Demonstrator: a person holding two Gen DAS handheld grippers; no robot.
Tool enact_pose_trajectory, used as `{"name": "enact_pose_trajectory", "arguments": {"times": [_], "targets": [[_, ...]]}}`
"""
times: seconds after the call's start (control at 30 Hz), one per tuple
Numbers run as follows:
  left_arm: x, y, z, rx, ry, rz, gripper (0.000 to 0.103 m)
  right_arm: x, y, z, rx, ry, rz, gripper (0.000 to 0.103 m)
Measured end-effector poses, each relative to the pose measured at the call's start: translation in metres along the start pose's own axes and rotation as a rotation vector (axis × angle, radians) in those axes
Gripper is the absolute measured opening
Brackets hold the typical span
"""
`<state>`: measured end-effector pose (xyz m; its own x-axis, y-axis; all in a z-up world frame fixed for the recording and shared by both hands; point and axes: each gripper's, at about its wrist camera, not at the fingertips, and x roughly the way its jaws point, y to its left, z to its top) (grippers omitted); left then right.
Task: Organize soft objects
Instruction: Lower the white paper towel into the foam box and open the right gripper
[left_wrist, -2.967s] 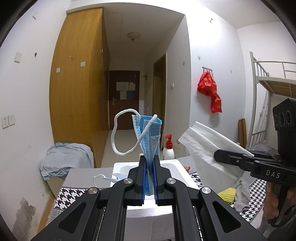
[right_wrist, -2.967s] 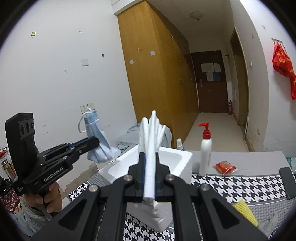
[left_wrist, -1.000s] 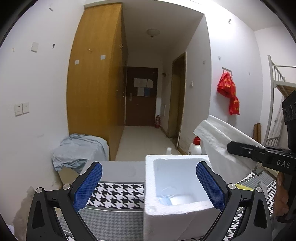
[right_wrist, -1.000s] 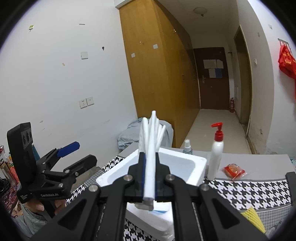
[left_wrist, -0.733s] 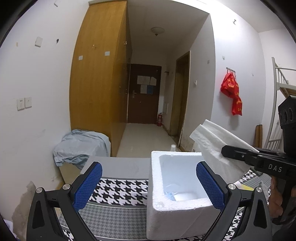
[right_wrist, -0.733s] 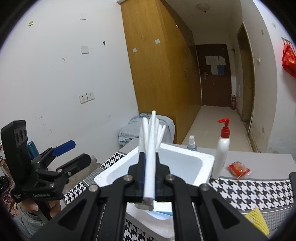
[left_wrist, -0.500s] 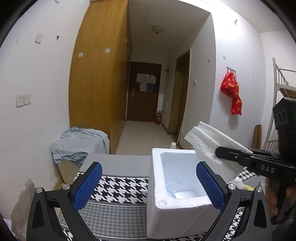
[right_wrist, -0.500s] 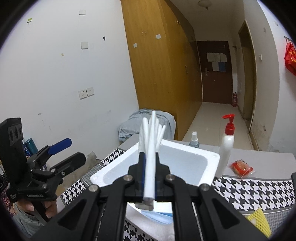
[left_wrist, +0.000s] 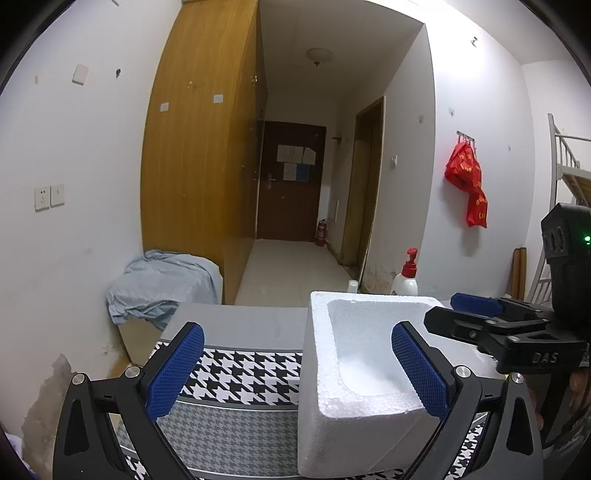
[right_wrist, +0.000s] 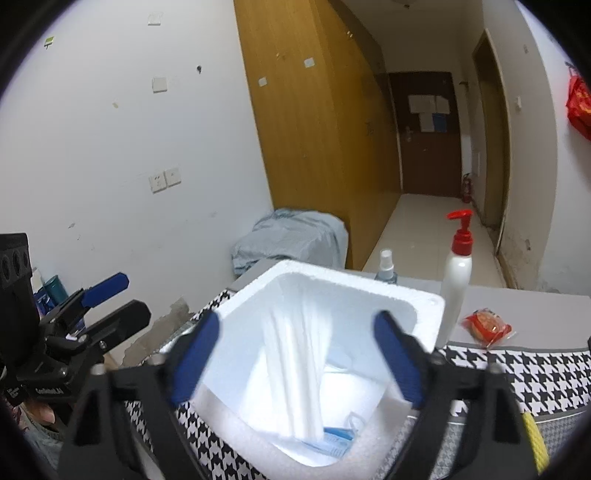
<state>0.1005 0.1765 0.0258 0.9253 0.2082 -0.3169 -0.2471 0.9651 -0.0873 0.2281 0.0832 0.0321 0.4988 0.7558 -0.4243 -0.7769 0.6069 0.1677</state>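
Observation:
A white foam box (right_wrist: 402, 299) stands on the houndstooth tablecloth (right_wrist: 517, 365); it also shows in the left wrist view (left_wrist: 321, 369). My right gripper (right_wrist: 295, 354) is open right above the box. A white folded tissue (right_wrist: 295, 369), blurred, drops from between its jaws into the box, onto a blue face mask (right_wrist: 332, 448) at the bottom. My left gripper (left_wrist: 295, 373) is open and empty, left of the box. The right gripper also shows in the left wrist view (left_wrist: 461, 310), over the box's far right rim.
A white pump bottle with a red top (right_wrist: 456, 273), a small spray bottle (right_wrist: 386, 267) and a red packet (right_wrist: 487, 326) stand behind the box. A yellow cloth (right_wrist: 533, 439) lies at the right. A grey cloth heap (left_wrist: 162, 284) sits by the wall.
My right gripper moved over the box, tilted down and opened, letting the tissue fall. Three seconds ago my left gripper held the face mask; it now lies in the box and that gripper stays open.

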Motion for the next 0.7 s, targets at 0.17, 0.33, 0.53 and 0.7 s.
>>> {"name": "enact_pose_trajectory", "arguments": {"times": [0.17,0.33,0.53,0.7], "targets": [[0.002,-0.004,0.001,0.005,-0.005,0.030,0.102,-0.007,0.001,0.001,-0.004,-0.010,0.001,0.092],[-0.002,-0.009,0.002,0.007,-0.027,0.094,0.102,-0.020,-0.002,0.000,0.001,-0.026,-0.015,0.092],[-0.008,-0.021,0.003,0.049,-0.045,0.257,0.102,-0.039,-0.009,-0.005,0.006,-0.049,-0.034,0.092],[-0.011,-0.028,0.001,0.054,-0.053,0.317,0.102,-0.055,-0.018,-0.010,0.024,-0.065,-0.052,0.092]]}}
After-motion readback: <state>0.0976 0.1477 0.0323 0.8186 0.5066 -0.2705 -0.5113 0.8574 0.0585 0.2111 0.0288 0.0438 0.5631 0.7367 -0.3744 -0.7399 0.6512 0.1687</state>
